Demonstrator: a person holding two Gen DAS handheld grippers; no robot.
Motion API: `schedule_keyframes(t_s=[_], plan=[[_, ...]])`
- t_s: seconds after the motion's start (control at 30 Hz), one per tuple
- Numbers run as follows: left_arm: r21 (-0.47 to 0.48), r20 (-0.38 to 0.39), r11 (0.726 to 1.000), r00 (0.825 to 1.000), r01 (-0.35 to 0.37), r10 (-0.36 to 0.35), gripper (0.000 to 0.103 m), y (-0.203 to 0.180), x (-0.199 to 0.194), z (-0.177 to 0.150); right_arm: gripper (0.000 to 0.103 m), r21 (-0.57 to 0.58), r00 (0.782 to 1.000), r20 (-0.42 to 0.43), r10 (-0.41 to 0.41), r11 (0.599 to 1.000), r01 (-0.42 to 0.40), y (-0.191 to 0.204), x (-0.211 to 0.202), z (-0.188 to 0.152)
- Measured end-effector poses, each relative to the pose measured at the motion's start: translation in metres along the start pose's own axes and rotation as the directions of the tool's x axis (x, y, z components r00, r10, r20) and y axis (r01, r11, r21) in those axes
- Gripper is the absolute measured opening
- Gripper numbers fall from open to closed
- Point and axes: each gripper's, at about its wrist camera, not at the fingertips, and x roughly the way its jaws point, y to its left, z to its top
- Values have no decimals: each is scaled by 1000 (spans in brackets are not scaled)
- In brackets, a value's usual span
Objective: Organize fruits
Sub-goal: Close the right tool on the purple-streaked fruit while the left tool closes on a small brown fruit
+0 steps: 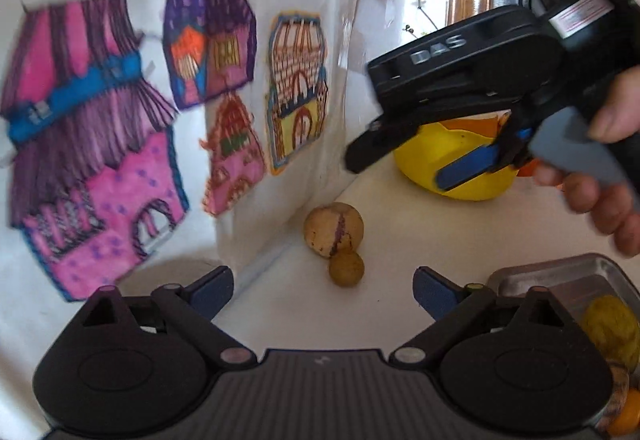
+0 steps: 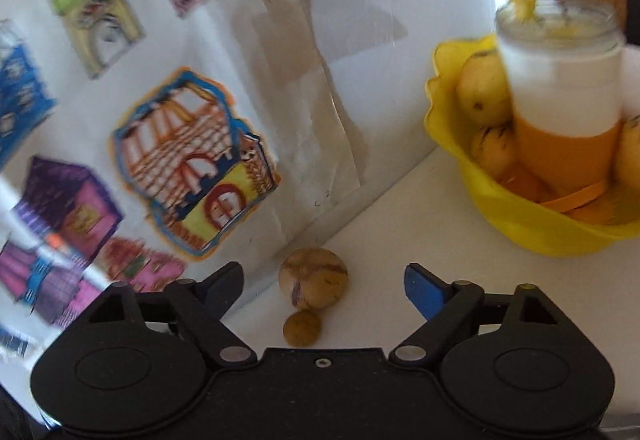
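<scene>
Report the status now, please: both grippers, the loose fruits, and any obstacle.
Left gripper open, empty. Right gripper open, empty. Striped fruit touching small brown fruit by paper wall. Path free.

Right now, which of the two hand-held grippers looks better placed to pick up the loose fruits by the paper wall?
Probably the right gripper: its open fingers already flank the round tan purple-streaked fruit, with the small brown round fruit nearer. The left gripper, also open, sits farther back from both.
</scene>
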Motion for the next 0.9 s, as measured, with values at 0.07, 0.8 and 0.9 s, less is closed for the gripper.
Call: schedule_keyframes(t_s=[0.07, 0.8, 0.9], plan=[[-18, -9, 1000, 1000, 9, -9, 93, 1, 8, -1, 84, 2, 1000, -14, 5, 1000, -5, 0, 13, 2], [-120, -64, 992, 997, 34, -41, 59, 2, 65, -2, 54, -41, 995, -98, -16, 999, 12, 3, 75, -10], [-129, -64, 991, 997, 36, -45, 54, 2, 66, -1, 54, -40, 995, -99, -16, 999, 12, 3, 75, -8]])
